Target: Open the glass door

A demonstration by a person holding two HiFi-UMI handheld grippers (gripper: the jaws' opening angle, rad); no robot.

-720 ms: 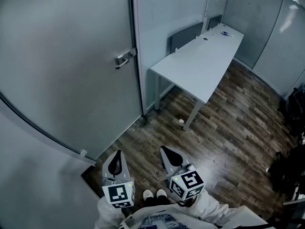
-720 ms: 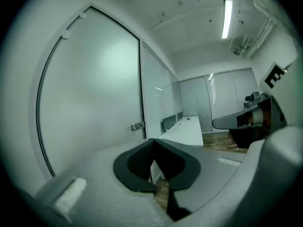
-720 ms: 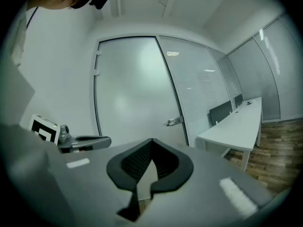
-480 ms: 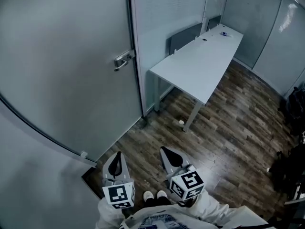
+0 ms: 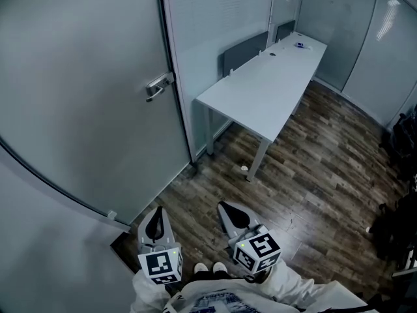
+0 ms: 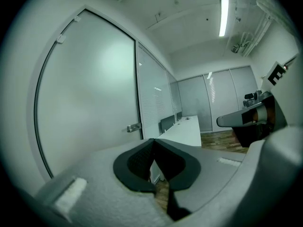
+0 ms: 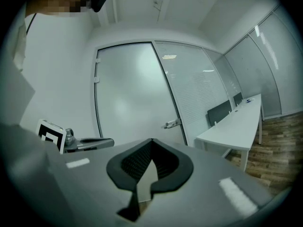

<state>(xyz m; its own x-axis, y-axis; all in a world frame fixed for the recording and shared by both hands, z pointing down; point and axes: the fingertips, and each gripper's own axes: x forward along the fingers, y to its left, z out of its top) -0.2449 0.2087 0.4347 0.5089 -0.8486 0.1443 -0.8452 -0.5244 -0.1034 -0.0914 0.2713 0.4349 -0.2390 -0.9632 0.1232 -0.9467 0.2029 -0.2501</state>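
Nothing of the job is done yet, as far as I can see. The tall frosted glass door (image 5: 85, 96) stands on my left and looks closed in its frame. Its brushed metal lever handle (image 5: 158, 85) is level and well apart from both my tools, up and to the far left of them.

My left gripper (image 5: 156, 214) has its jaws pressed together with nothing between them. My right gripper (image 5: 227, 208) is pinched closed on nothing too. Both sit low and near my body, aimed roughly towards the door. What remains, I judge, is the reach, pressing the lever down, and swinging the panel.

The door is smooth, milky and matt, with a thin dark edge. The handle is a slim angular bar, probably slick. My jaw pads are black and ribbed. Further right are a long white flat-topped table (image 5: 260, 90) and a dark wood-plank floor (image 5: 313, 175).
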